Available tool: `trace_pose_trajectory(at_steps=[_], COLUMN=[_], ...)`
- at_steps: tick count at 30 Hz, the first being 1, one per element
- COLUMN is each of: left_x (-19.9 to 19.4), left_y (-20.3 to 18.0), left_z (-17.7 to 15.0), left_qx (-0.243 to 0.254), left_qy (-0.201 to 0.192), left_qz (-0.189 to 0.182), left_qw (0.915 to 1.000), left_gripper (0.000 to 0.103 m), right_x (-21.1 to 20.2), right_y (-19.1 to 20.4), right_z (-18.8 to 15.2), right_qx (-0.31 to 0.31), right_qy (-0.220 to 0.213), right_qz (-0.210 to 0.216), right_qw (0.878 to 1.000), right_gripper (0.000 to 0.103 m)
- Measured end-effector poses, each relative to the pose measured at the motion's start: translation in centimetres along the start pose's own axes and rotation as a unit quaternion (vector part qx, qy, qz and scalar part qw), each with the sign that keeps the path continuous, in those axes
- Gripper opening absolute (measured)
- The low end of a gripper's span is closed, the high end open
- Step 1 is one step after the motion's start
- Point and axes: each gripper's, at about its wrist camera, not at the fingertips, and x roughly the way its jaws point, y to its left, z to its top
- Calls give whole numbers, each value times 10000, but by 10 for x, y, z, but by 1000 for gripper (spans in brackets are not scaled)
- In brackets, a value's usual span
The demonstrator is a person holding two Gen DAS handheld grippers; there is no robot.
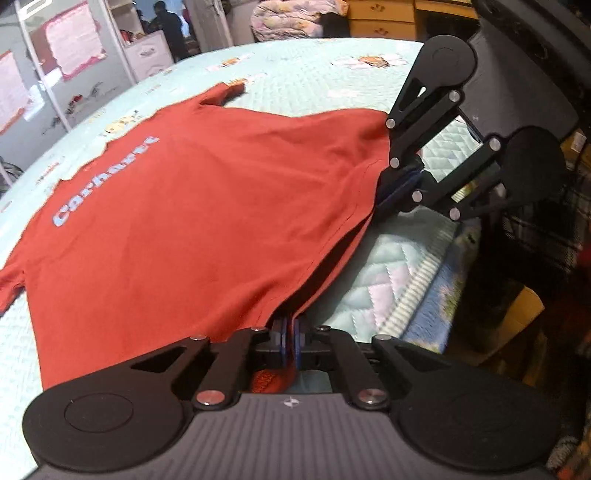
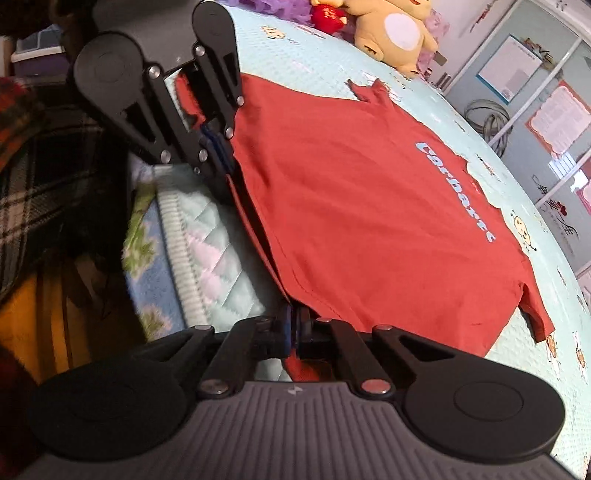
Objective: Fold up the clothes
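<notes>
Covering the view, a pale blue bed (image 1: 295, 74) carries a red T-shirt (image 1: 184, 221) spread flat; left hand-held gripper (image 1: 291, 343) pinches its hem at 6 o'clock; right hand-held gripper (image 2: 293, 332) pinches the hem likewise; a plush toy (image 2: 395, 33) sits at 1 o'clock.

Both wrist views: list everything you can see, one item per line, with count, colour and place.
T-shirt: one, red with pale blue lettering, spread on the bed, near hem lifted.
Bed cover: one, light blue with cartoon prints, under the shirt.
Plush bear: one, tan, far end of the bed.
Wooden drawers: tan, behind the bed.
Left gripper: black, shut on the hem.
Right gripper: black, shut on the hem.
</notes>
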Motion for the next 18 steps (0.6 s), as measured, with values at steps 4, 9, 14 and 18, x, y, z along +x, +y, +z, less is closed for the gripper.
trace_pose_trajectory(at_steps=[4, 9, 14, 18], left_x=[-2, -9, -7, -10], left_y=[-4, -3, -6, -11], left_z=[-3, 2, -8, -13], left_qx=[170, 99, -80, -28], left_qy=[-27, 80, 12, -20], left_qz=[96, -137, -104, 129], left_qw=[9998, 9998, 9999, 9999], left_gripper=[2, 2, 2, 2], right_x=[-1, -4, -8, -6], right_y=[7, -1, 17, 16], right_z=[-2, 2, -10, -7], right_qx=[-356, -160, -284, -216], right_qy=[-33, 45, 118, 61], right_qz=[-103, 125, 222, 52], right_qw=[9993, 9998, 9993, 9997], right_gripper=[1, 1, 0, 0])
